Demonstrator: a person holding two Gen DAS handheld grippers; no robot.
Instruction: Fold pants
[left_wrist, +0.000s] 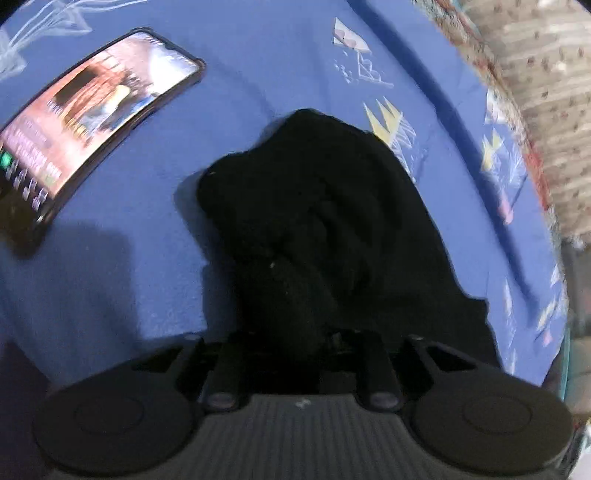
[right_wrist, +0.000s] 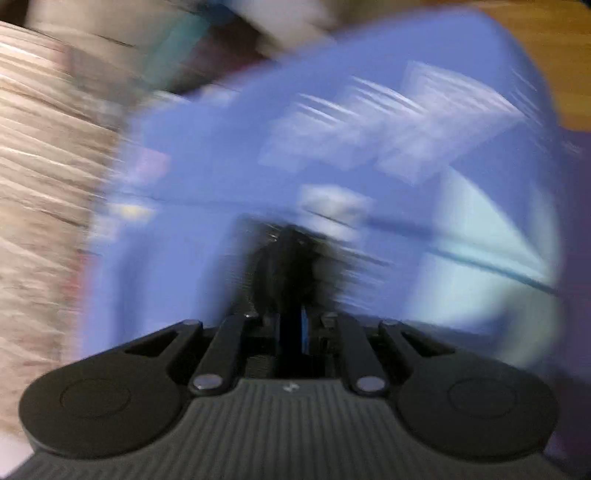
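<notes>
In the left wrist view, a phone (left_wrist: 92, 122) lies on the left, flat on a blue sheet (left_wrist: 258, 55). Its screen is lit, but the words on it are too blurry to read. A green dot glows near its bottom end.

In the middle sit the black pants (left_wrist: 314, 206), bunched up in a heap on the sheet, apart from the phone. The near end of the heap comes right up into the left gripper (left_wrist: 291, 314). Its fingers are close together and lost in the black cloth, and they look clamped on the pants.

To the right, the sheet has white and yellow drawings of pointy shapes (left_wrist: 391, 125). Past the edge of the sheet there is a pale, spotted floor (left_wrist: 546, 92).

The right wrist view is very blurry. On the left is a pale striped smear (right_wrist: 44, 166), then the blue sheet. In the middle, the right gripper (right_wrist: 291, 258) has its fingers (right_wrist: 273, 273) together. The blur hides whether any cloth is pinched there.
</notes>
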